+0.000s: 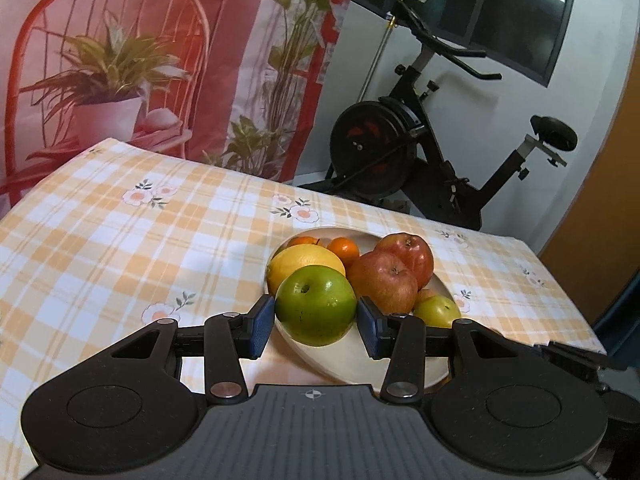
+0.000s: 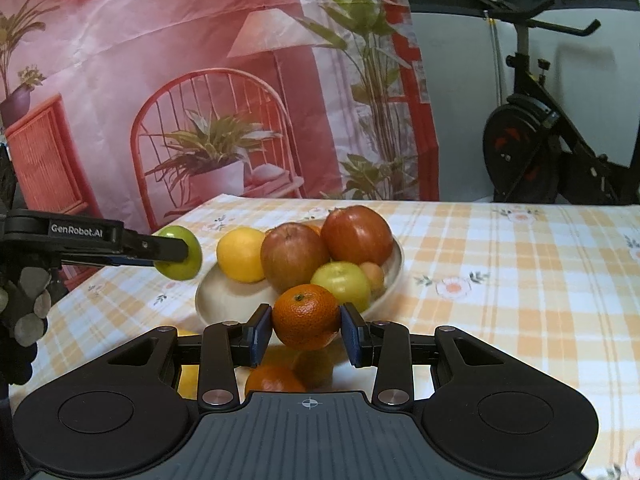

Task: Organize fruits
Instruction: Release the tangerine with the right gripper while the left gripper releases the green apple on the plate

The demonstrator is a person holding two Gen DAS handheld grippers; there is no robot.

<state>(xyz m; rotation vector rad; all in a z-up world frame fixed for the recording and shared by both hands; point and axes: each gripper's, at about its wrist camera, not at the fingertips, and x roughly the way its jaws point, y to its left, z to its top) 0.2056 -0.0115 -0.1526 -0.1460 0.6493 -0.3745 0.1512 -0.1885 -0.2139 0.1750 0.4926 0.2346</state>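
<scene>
My left gripper [image 1: 316,320] is shut on a large green apple [image 1: 316,306], its blue pads pressing both sides, raised by the near rim of a cream plate [image 1: 400,364]. On the plate lie a lemon [image 1: 304,262], two red apples [image 1: 384,280], two tangerines [image 1: 344,250] and a small green apple [image 1: 438,310]. My right gripper [image 2: 306,328] is shut on a tangerine [image 2: 306,316], lifted in front of the plate [image 2: 384,292]. The right wrist view shows the left gripper [image 2: 176,250] holding the green apple [image 2: 182,270] to the left of the plate.
A second tangerine [image 2: 274,378] and something yellow [image 2: 188,376] lie on the checked tablecloth [image 2: 520,280] under my right gripper. A gloved hand [image 2: 24,308] holds the left tool. A printed backdrop [image 1: 160,60] hangs behind; an exercise bike [image 1: 420,140] stands past the table's far edge.
</scene>
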